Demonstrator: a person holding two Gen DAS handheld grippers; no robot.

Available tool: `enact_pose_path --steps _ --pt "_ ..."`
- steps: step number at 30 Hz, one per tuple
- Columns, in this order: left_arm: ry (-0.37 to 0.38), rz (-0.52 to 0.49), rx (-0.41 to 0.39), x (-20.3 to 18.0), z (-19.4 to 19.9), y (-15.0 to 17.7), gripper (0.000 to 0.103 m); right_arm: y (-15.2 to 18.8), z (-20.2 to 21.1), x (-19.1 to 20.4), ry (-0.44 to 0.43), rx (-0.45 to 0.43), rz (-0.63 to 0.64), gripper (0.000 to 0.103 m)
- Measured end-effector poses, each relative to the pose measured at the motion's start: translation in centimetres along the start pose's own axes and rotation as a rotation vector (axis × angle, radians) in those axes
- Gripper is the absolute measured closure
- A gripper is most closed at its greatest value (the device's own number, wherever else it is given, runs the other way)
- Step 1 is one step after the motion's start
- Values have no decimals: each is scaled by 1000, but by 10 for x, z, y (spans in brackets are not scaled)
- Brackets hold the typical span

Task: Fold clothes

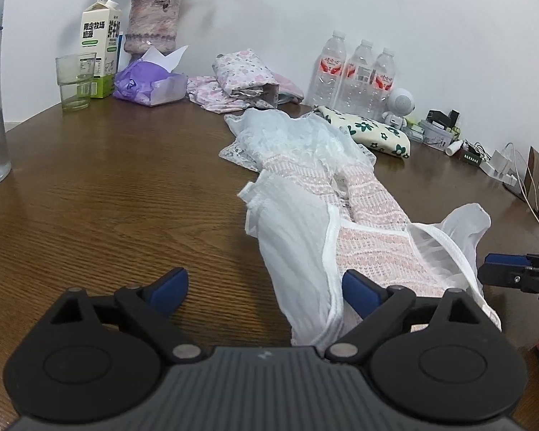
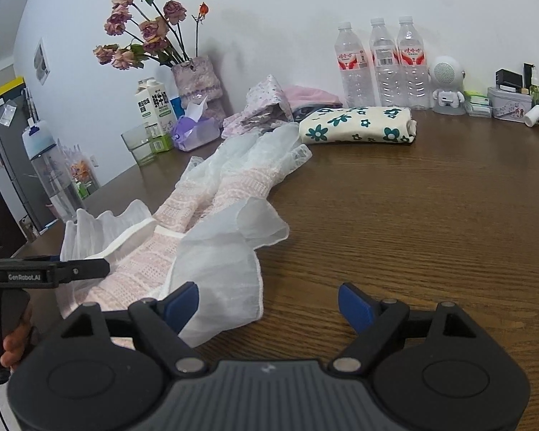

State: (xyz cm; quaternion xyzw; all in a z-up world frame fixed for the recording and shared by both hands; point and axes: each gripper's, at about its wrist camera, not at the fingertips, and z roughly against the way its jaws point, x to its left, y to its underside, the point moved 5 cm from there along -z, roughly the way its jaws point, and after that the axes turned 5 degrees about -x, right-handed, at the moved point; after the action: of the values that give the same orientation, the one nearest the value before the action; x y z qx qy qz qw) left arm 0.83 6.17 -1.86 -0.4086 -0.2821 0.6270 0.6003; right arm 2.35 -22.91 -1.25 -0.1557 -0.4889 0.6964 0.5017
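While the white sheer and pink lace garment (image 1: 341,215) lies lengthwise on the brown wooden surface (image 1: 125,197), only partly folded, both the left gripper (image 1: 266,289) and right gripper (image 2: 269,305) hold their jaws wide, gripping nothing.

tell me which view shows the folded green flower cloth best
The right wrist view: the green flower cloth lies whole and unobstructed, a flat folded rectangle in front of the bottles. In the left wrist view the cloth is smaller, seen at a slant, with its near edge partly hidden behind the lace dress.
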Motion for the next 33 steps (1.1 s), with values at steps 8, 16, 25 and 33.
enact_pose_path --steps 8,16,25,33 --pt "5 -2 2 -1 0 0 7 0 -1 -1 -2 5 -8 19" --pt "7 -1 2 -2 0 1 7 0 -1 -2 -5 2 -19 19" --pt "10 -3 3 -2 0 1 6 0 -1 -4 -9 -2 -32 19" --pt "21 -7 3 -4 1 2 6 0 -1 -7 -24 -8 -57 19"
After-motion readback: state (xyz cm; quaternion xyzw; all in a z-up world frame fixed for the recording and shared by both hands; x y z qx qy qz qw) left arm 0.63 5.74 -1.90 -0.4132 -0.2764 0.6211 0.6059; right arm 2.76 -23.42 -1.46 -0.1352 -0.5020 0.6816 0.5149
